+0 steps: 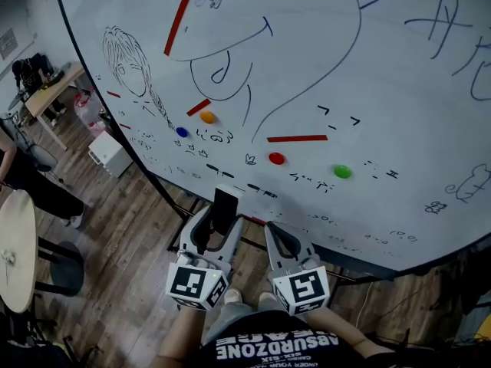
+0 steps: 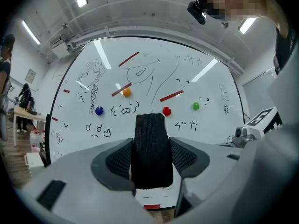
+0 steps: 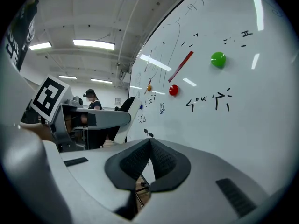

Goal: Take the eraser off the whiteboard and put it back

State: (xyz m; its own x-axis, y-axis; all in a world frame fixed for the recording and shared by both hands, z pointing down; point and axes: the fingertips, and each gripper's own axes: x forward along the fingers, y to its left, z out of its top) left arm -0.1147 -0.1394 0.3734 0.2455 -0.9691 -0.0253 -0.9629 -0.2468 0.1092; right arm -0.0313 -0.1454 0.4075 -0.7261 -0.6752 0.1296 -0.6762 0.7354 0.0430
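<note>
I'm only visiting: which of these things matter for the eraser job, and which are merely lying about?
Part of the job: the eraser, clamped in the left gripper; the whiteboard; the right gripper, shut and empty.

Just about: orange magnet, blue magnet, red magnet, green magnet, long red strip, round table.

The left hand-held gripper point(image 1: 223, 215) has a light grey plastic shell with smooth, rounded shapes. Its two jaws carry dark grey pads point(image 2: 119, 160) with a fine ribbed texture. At its back end sits a white cube point(image 1: 197, 282) with black square markers. The right hand-held gripper point(image 1: 273, 228) is of the same build: grey shell, dark textured pads, and its own marker cube point(image 1: 303, 290). Small dark rectangular insets point(image 3: 236, 197) are set into the shell. The person wears a black shirt point(image 1: 276, 345) with white printed letters.
</note>
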